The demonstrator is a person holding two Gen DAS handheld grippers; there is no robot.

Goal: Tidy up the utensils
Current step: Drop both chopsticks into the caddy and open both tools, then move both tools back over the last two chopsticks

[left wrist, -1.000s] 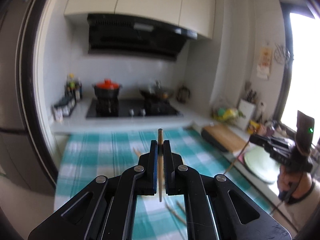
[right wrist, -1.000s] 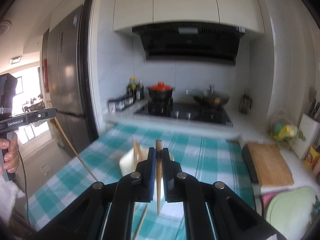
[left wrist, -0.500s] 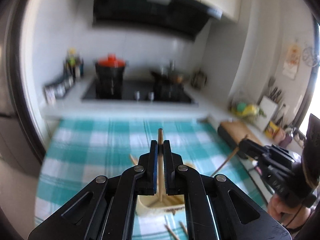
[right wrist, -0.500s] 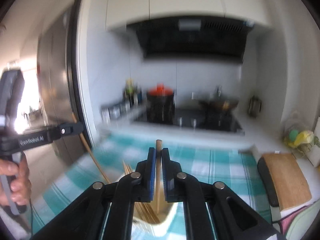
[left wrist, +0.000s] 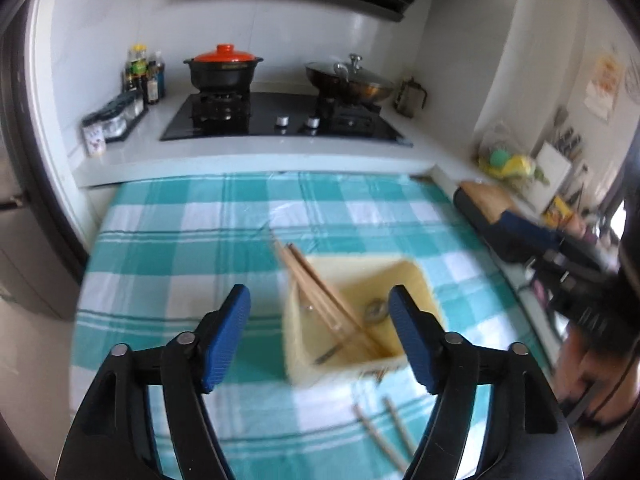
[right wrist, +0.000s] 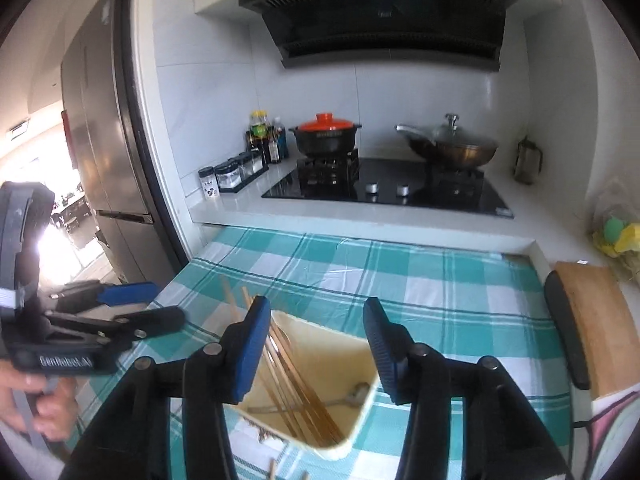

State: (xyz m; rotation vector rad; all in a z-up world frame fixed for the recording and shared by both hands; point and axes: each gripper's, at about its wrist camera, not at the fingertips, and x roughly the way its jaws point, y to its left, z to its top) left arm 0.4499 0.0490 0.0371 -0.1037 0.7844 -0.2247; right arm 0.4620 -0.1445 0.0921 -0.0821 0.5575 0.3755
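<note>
A cream bin (left wrist: 412, 280) stands on the teal checked cloth (left wrist: 180, 240). Several wooden chopsticks (left wrist: 320, 296) lean in it, next to a metal spoon (left wrist: 376, 308). My left gripper (left wrist: 318, 300) hangs over the bin's left side, its jaws opening and nothing between them. Two loose chopsticks (left wrist: 380, 436) lie on the cloth in front of the bin. In the right wrist view my right gripper (right wrist: 316, 312) is above the bin (right wrist: 360, 420), jaws opening and empty, with the chopsticks (right wrist: 296, 392) below. The left gripper (right wrist: 160, 304) shows at the left, held by a hand (right wrist: 40, 404).
Behind the cloth runs a white counter with a black hob, a red-lidded pot (left wrist: 224, 68) and a wok (left wrist: 352, 80). Spice jars (right wrist: 236, 172) stand at its left end. A wooden cutting board (right wrist: 592, 320) lies to the right, a steel fridge (right wrist: 100, 140) to the left.
Both grippers came down over the bin, each shut on a chopstick. Now both have opened, and the chopsticks lie in the bin.
</note>
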